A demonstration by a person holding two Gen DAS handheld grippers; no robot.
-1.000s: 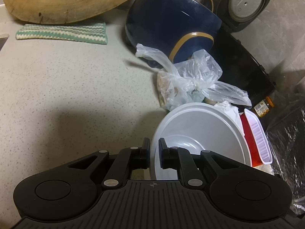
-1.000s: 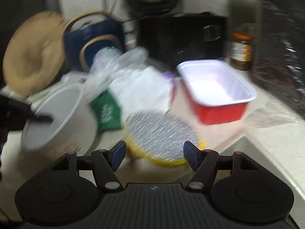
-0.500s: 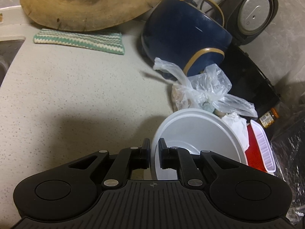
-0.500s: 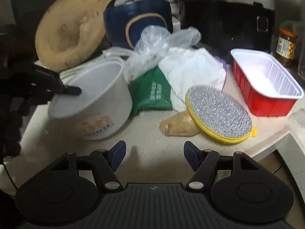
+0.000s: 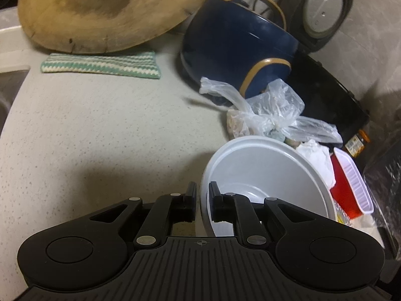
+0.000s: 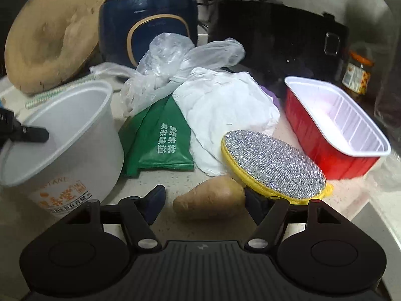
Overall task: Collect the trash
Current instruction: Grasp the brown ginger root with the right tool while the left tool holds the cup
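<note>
The left hand-held gripper pinches the near rim of a white round plastic tub, one finger inside the wall and one outside. Its jaws are easing apart slightly, though the pads still look pressed on the rim. The tub stands on the speckled pale worktop at the left of the clutter and appears to serve as the collecting vessel.

The right hand-held gripper is unloaded, its jaws wide and narrowing a little. It straddles a tan, tapered lump, possibly a root or a crumpled wrapper, lying on the worktop near the middle. Neither pad touches it yet.

Just beyond lie a green printed sachet, crumpled white paper, a clear plastic bag, a yellow-edged steel-mesh scrubber and a red rectangular tray with a white lining.

The step in hand looks like picking up the lump. Next, the right jaws must close on it, lift, and carry it left over the tub's mouth while the left holds the tub steady.
</note>
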